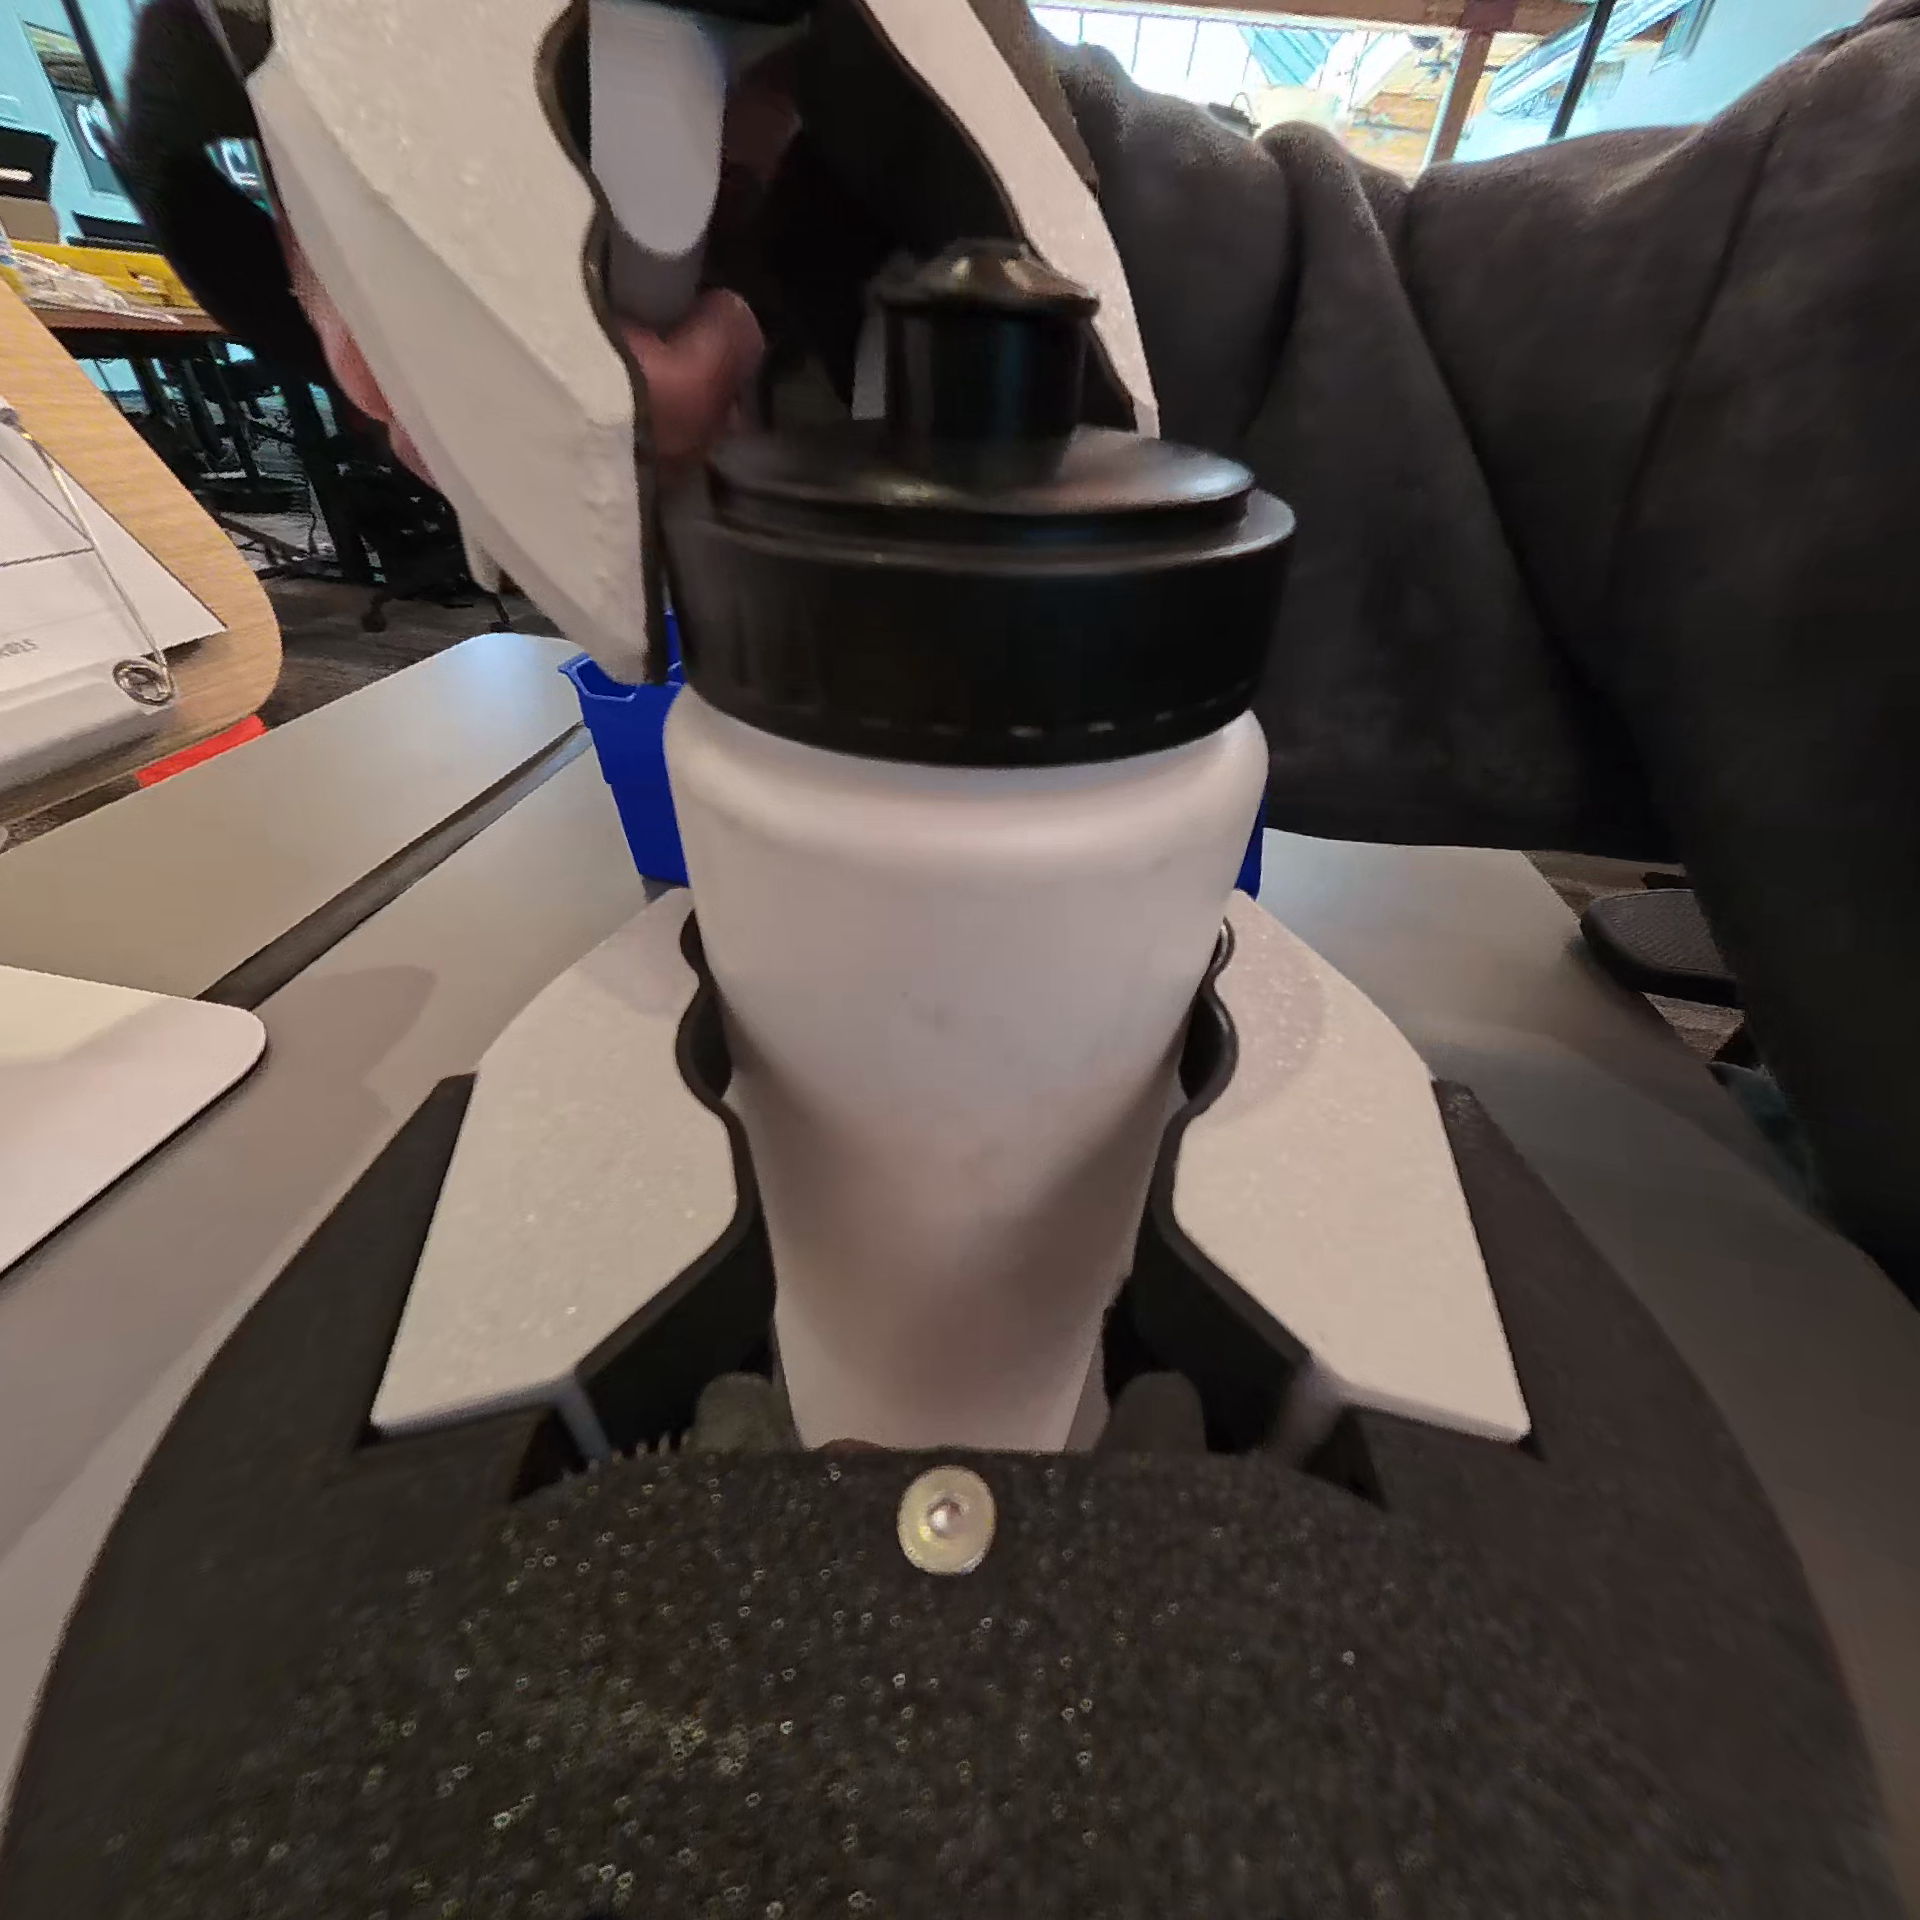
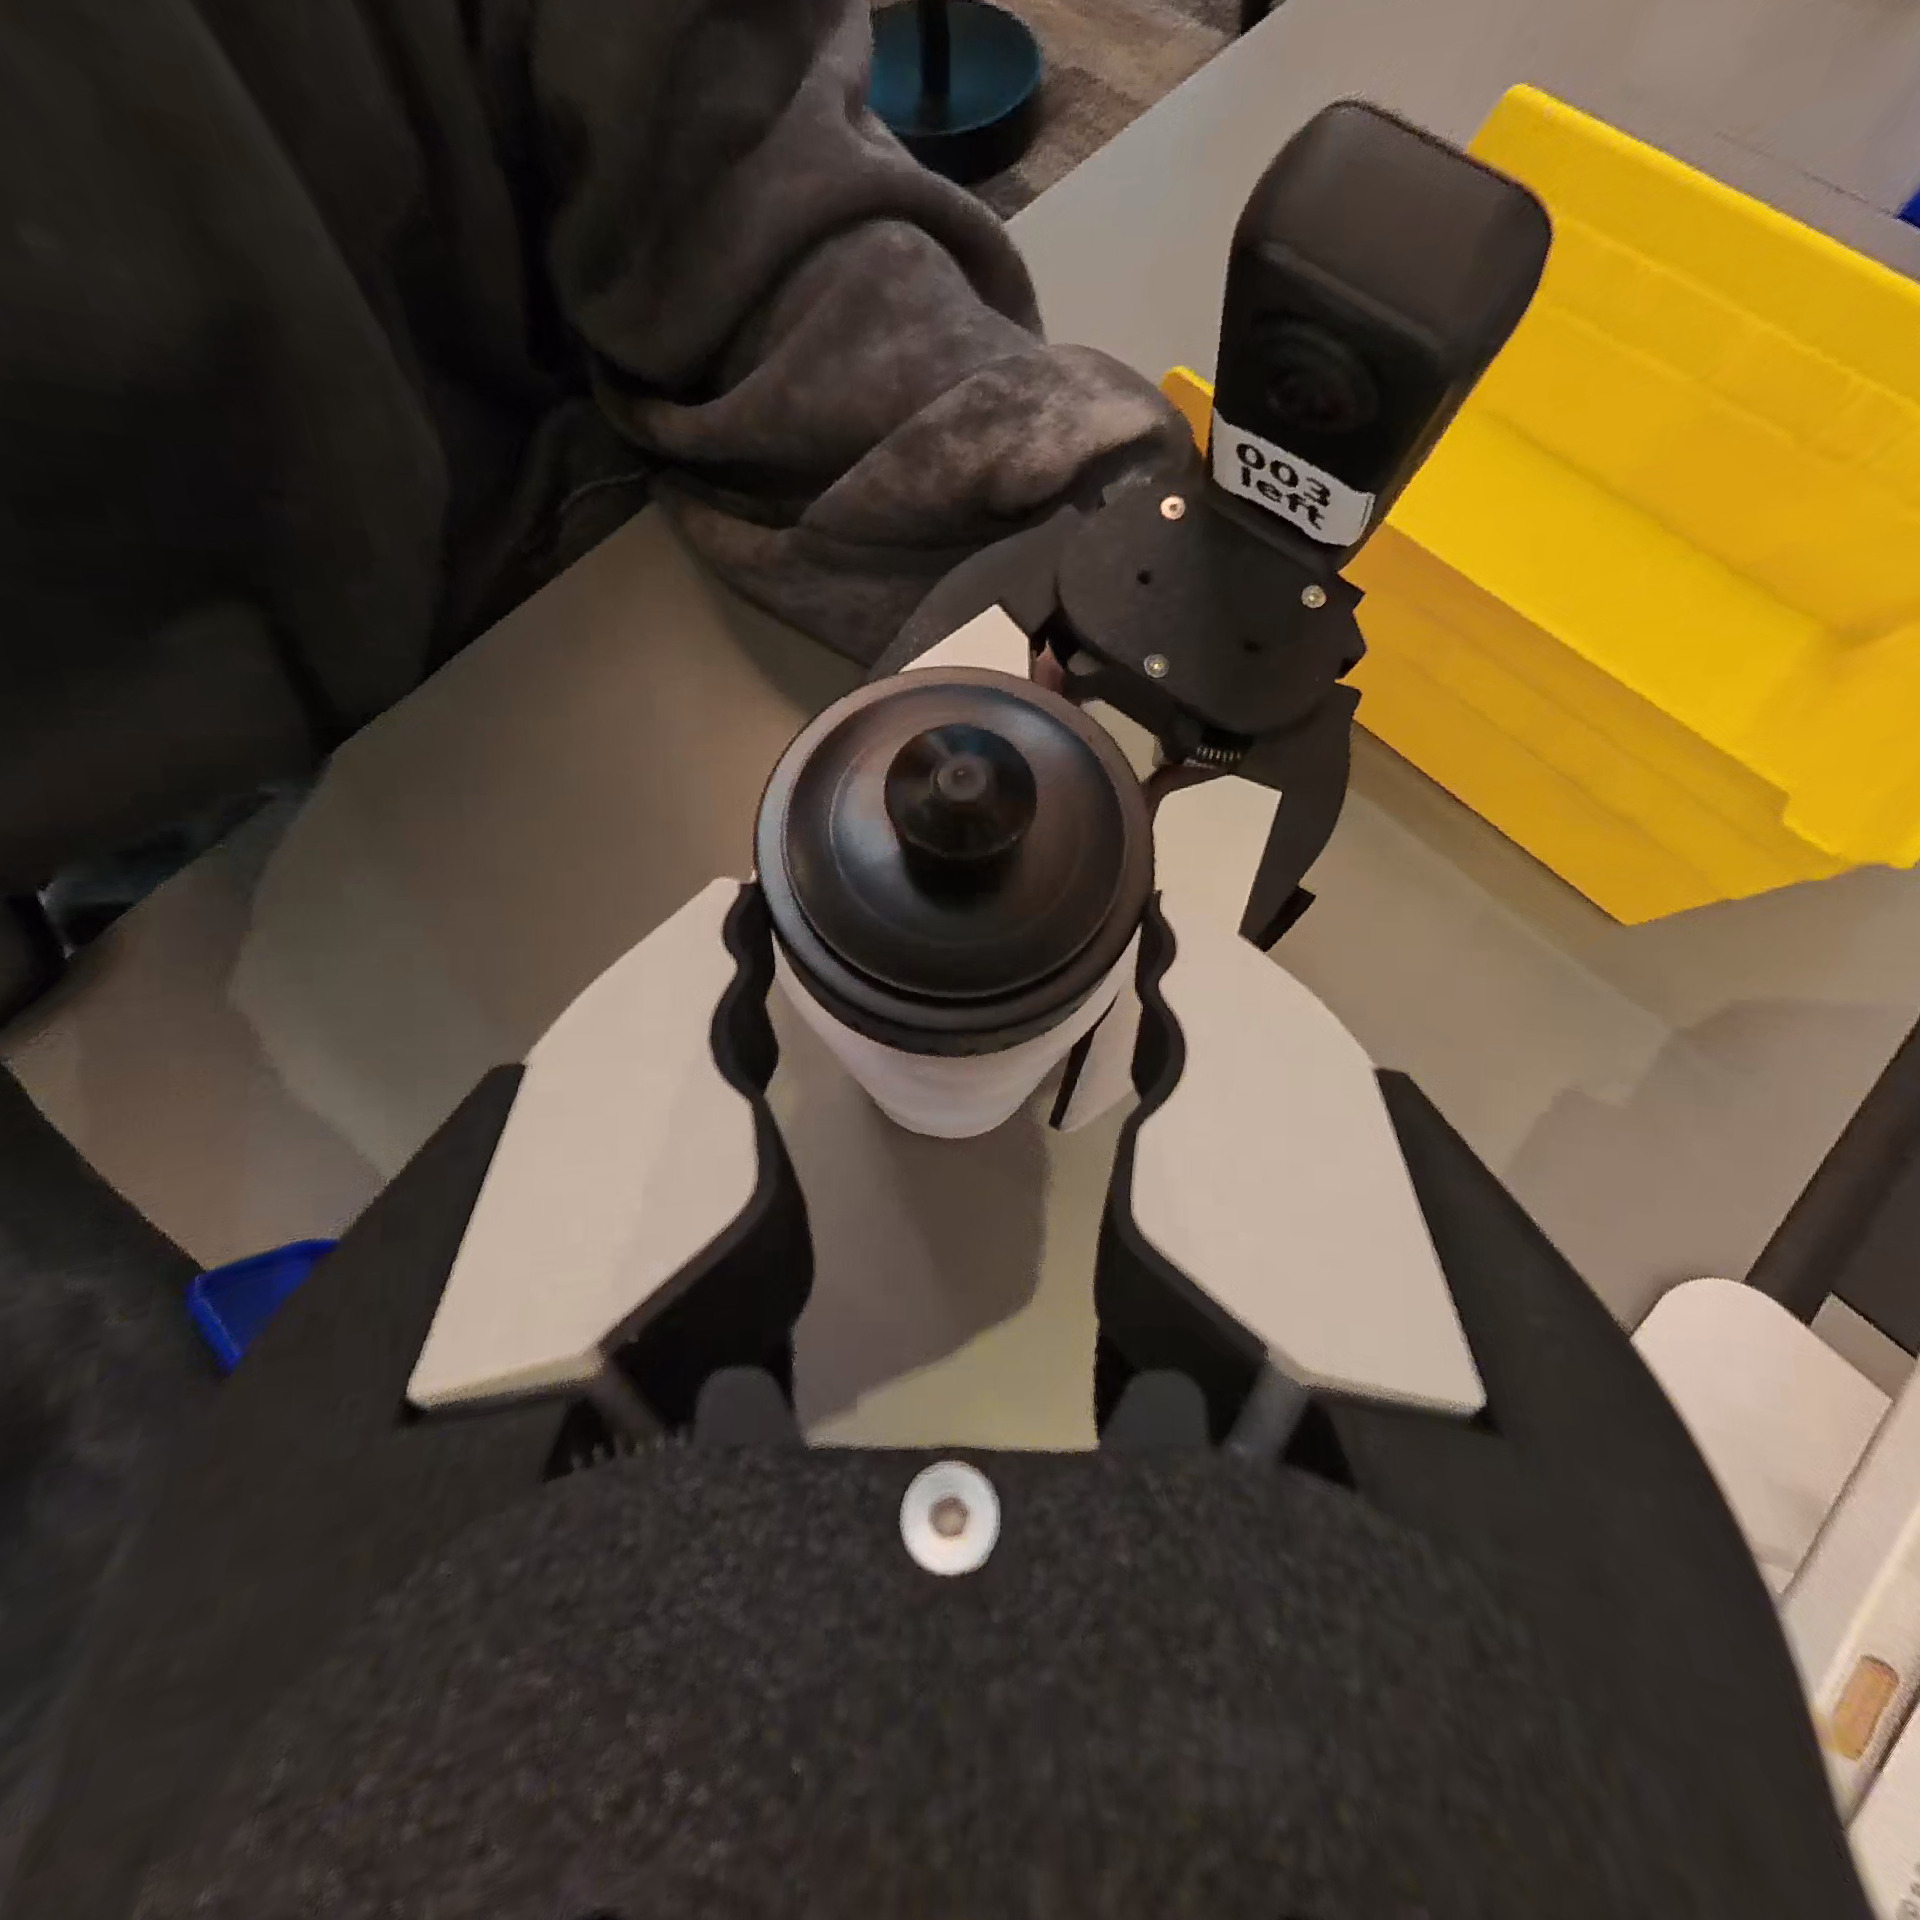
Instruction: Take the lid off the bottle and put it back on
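Bottle [image 1: 961, 997], white body with a black lid [image 1: 982, 613] sitting on its neck, is standing upright on the grey tabletop [image 1: 312, 831]. Left gripper [image 1: 961, 997] is holding the bottle body: its jaws are pressing against both sides of the white wall below the shoulder, clamped on it. In the right wrist view the same left gripper [image 2: 1081, 1039] is showing from the far side, black frame with a camera module mounted on top, reaching in at mid-height of the bottle. Right gripper [image 2: 951, 977] is coming at the lid from above; its jaws are standing apart, one on each side of the lid rim [image 2: 951, 852], and whether the pads are touching the rim I cannot tell. In the left wrist view the right gripper's white fingers [image 1: 468, 343] are hanging over the lid, motion-blurred. Lid's pull spout [image 2: 958, 790] is pointing up, centred. A blue bin [image 1: 623, 758] is sitting just behind the bottle; a yellow bin [image 2: 1662, 540] is lying beyond the left gripper. A person's dark grey sleeve [image 2: 831, 343] is resting near the tabletop edge.
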The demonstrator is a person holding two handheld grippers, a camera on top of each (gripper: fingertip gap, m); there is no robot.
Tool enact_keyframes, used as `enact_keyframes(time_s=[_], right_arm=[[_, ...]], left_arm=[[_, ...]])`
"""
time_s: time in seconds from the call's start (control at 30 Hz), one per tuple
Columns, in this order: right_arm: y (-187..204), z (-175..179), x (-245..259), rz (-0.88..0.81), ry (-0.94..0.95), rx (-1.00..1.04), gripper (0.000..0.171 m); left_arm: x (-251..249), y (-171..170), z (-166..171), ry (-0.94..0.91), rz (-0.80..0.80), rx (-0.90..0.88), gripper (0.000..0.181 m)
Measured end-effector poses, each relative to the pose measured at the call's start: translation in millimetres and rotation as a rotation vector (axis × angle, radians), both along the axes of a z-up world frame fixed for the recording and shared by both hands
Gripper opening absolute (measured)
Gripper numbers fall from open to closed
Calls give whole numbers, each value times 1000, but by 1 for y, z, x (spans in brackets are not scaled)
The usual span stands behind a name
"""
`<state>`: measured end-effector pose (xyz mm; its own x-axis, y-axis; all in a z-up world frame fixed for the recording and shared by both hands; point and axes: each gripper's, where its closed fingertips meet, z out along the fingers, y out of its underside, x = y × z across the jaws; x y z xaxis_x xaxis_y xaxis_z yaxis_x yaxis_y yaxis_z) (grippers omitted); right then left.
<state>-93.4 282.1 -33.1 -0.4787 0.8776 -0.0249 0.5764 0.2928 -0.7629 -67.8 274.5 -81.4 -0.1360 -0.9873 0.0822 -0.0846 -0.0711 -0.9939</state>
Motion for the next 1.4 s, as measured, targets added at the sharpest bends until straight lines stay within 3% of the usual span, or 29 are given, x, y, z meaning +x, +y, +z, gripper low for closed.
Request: enact_keyframes(time_s=[0.17,0.3,0.43,0.6,0.73,0.9,1.07,1.23,1.4], right_arm=[[-7,2,2,-56,14,25,75],[-11,24,0,-282,122,60,93],[-6,41,-2,-690,269,129,100],[4,30,22,-1343,418,266,113],[-4,15,25,-1641,551,218,109],[2,7,-1,-1786,656,118,100],[16,5,4,-1906,602,181,75],[14,2,3,-1806,496,128,75],[11,0,1,-1601,423,76,75]], left_arm=[[1,-1,0,5,5,8,87],[0,3,1,-15,22,-13,87],[4,2,1,-21,44,2,87],[5,3,1,-22,69,4,87],[7,3,1,-11,94,20,87],[9,4,1,-12,127,27,86],[8,5,1,-10,135,23,87],[8,5,0,-6,135,25,86],[9,3,0,1,123,28,86]])
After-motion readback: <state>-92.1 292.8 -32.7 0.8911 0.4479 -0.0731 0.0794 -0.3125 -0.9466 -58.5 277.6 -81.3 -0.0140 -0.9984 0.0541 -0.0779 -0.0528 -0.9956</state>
